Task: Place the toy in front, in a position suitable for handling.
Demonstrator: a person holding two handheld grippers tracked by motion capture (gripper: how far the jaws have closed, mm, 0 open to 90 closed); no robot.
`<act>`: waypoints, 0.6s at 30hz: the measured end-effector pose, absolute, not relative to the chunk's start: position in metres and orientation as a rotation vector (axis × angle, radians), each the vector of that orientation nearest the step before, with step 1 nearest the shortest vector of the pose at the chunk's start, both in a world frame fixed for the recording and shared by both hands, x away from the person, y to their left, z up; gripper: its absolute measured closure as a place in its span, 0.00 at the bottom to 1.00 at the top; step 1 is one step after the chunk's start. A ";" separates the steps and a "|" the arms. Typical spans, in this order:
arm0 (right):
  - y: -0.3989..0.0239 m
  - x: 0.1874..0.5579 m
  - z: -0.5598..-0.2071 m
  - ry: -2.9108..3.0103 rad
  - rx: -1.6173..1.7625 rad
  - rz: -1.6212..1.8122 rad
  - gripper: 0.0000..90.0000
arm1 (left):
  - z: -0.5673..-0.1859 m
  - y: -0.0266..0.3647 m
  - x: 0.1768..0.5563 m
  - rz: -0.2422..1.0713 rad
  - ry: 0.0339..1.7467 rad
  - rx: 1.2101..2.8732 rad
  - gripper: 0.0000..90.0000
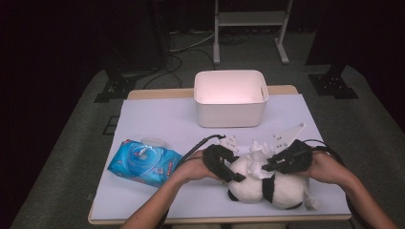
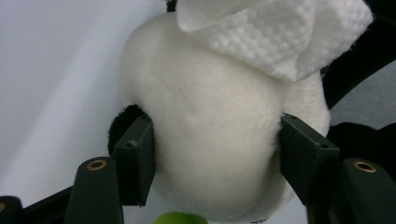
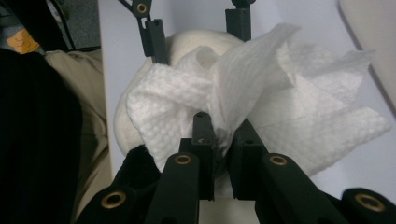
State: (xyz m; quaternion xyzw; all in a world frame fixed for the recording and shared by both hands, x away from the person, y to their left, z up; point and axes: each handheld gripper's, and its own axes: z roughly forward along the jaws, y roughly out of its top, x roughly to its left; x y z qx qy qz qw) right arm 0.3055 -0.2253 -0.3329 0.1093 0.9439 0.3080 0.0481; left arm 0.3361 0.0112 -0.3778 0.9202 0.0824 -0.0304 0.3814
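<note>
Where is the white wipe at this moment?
In the high view the white wipe lies on the panda toy, near the table's front right, pinched by the right hand-held gripper.

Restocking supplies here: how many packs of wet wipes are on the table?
1. The blue wet wipes pack lies on the table's front left, left of the plush panda. More might sit hidden inside the white bin.

Plush panda toy [image 2: 210, 140], dimpled paper wipe [image 3: 261, 93]

A white bin [image 1: 230, 98] stands at the table's [image 1: 157, 119] far edge; a blue wipes pack [image 1: 143, 162] lies near its left edge.
</note>
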 end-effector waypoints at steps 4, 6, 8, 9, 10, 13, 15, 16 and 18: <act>-0.212 0.319 -0.325 2.861 0.326 0.951 0.90 | -0.363 0.020 0.336 0.023 0.216 2.366 0.39; -0.204 0.324 -0.321 2.856 0.314 0.951 0.90 | -0.358 0.024 0.336 0.065 0.211 2.385 0.39; -0.195 0.327 -0.319 2.856 0.299 0.948 0.90 | -0.359 0.024 0.335 0.070 0.205 2.391 0.39; -0.191 0.329 -0.318 2.859 0.289 0.953 0.90 | -0.360 0.023 0.333 0.073 0.207 2.388 0.39; -0.187 0.329 -0.319 2.861 0.280 0.953 0.90 | -0.361 0.022 0.332 0.075 0.199 2.395 0.39; -0.176 0.332 -0.319 2.865 0.263 0.971 0.90 | -0.363 0.019 0.329 0.079 0.185 2.395 0.39; -0.174 0.332 -0.321 2.877 0.255 0.958 0.90 | -0.365 0.019 0.329 0.076 0.188 2.397 0.39; -0.174 0.333 -0.321 2.879 0.252 0.962 0.90 | -0.365 0.020 0.328 0.072 0.194 2.389 0.38; -0.180 0.333 -0.322 2.894 0.270 0.950 0.90 | -0.366 0.021 0.328 0.068 0.188 2.389 0.38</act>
